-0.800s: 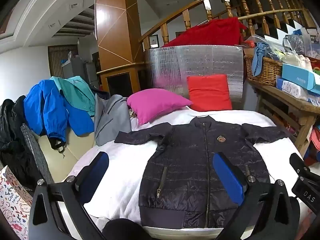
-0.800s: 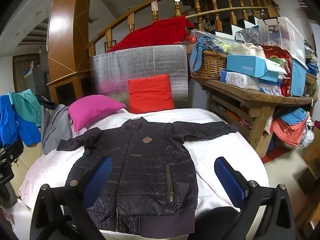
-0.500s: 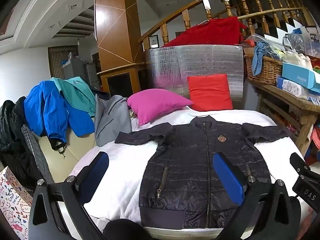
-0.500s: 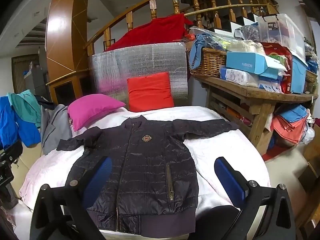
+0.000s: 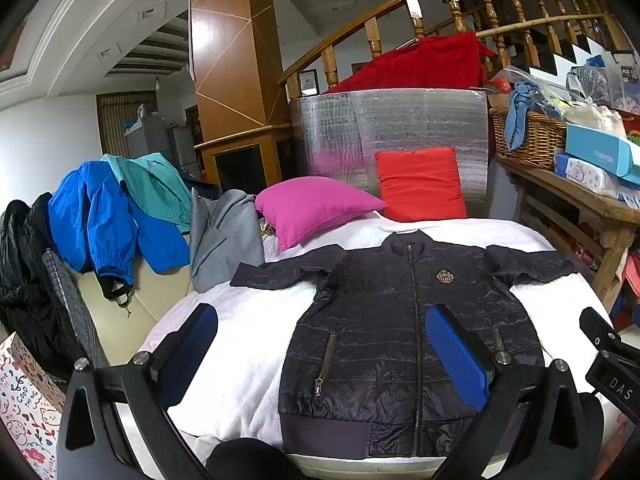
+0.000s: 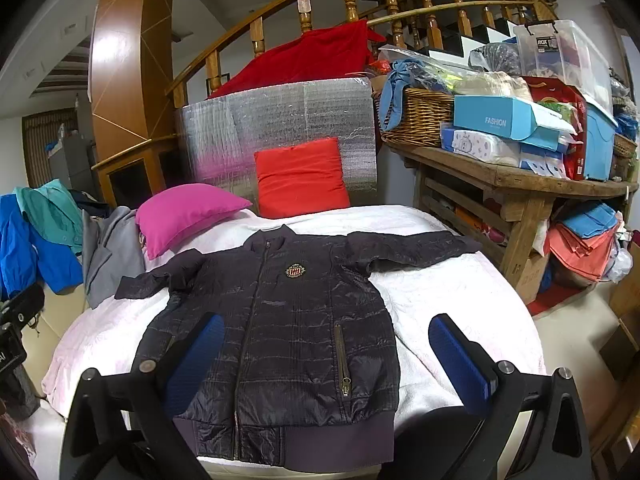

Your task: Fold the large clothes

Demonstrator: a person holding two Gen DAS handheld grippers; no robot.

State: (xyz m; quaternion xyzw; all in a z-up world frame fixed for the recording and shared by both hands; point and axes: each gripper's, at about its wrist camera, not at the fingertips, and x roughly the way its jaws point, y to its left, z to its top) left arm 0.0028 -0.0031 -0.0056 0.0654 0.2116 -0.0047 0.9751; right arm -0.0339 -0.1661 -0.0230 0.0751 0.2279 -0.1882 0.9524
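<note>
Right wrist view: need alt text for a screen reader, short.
A dark quilted zip jacket lies flat, front up and sleeves spread, on a white-covered bed. The right tongs hover wide open above its hem, holding nothing. Magenta and red pillows sit behind; a cluttered wooden table stands at right.

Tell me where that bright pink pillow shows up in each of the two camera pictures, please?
Left wrist view: the pink pillow sits just left of centre, behind the dark jacket's sleeve on the white bed cover.
Right wrist view: the pink pillow lies further left, at mid height, again behind that sleeve.
Shared landmark: the red cushion stands against the silver sheet, right of the pillow in both.
</note>
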